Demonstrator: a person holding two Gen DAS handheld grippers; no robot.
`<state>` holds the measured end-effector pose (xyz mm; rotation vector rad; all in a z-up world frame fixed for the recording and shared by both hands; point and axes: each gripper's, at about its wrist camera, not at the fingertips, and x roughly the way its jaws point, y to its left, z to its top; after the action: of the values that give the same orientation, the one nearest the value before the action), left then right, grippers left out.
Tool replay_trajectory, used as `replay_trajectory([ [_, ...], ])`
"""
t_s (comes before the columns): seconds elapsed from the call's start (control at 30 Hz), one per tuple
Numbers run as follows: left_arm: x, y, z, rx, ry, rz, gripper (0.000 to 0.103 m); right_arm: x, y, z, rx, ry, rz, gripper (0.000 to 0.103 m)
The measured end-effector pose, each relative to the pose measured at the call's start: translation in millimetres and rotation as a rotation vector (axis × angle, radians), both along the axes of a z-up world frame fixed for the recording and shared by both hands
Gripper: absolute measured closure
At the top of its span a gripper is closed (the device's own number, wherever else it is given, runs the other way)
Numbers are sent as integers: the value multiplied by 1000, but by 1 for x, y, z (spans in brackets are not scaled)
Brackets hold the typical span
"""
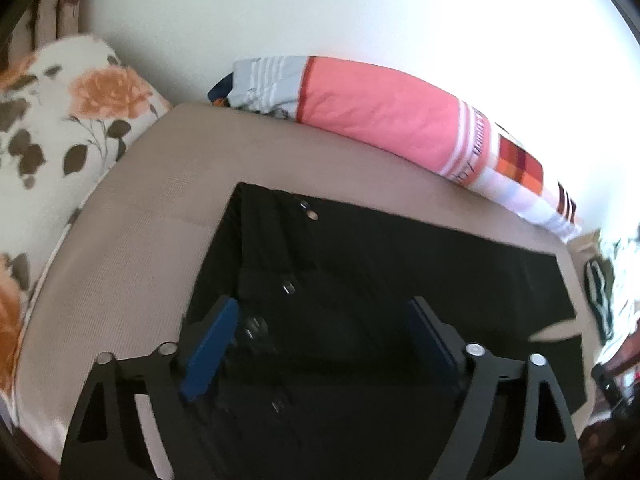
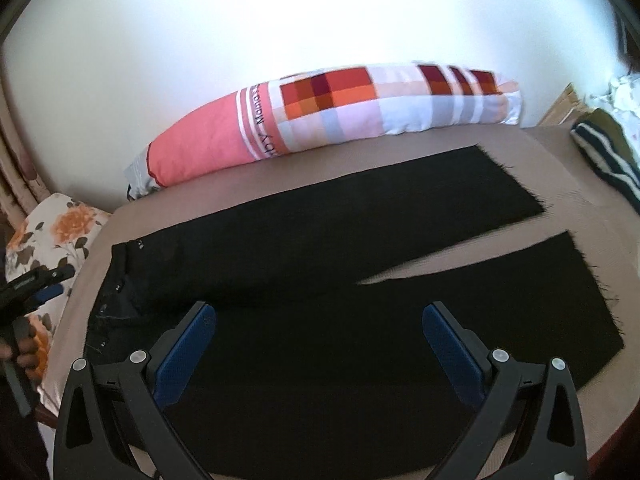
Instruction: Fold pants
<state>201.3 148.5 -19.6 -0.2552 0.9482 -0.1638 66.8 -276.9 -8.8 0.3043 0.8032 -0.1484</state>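
While the pants (image 2: 320,240) lie flat lengthwise across the bed (image 2: 580,160), your left gripper (image 1: 320,340) hangs nearest the waistband. Right gripper (image 2: 320,344) sits mid-leg. Both fingers apart, empty.

Matt black woven pants (image 2: 320,240) with frayed hems lie on a ribbed beige bedcover (image 1: 160,208); behind the pants, a smooth cotton-like patchwork bolster (image 2: 340,108).

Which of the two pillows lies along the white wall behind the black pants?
The long pink and checked pillow; it stretches along the wall beyond the pants. The floral pillow sits at the waistband end.
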Motion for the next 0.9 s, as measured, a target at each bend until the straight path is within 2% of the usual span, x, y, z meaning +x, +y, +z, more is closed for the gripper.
replay_trajectory([
  [0.17, 55, 42, -28, -199, 73, -8, 43, 32, 7, -14, 26, 57, 2, 0],
  [0.4, 114, 77, -72, -421, 165, -21, 54, 75, 22, -33, 71, 105, 14, 0],
  [0.53, 136, 86, -91, -466, 207, -23, 55, 97, 34, -37, 48, 108, 43, 0],
  [0.67, 151, 92, -104, -461, 233, -17, 55, 126, 48, -41, 32, 119, 86, 0],
  [0.7, 154, 93, -108, -480, 240, -31, 55, 131, 51, -42, 28, 123, 92, 0],
  [0.9, 167, 87, -117, -547, 263, -123, 73, 172, 66, -53, 33, 135, 138, 0],
])
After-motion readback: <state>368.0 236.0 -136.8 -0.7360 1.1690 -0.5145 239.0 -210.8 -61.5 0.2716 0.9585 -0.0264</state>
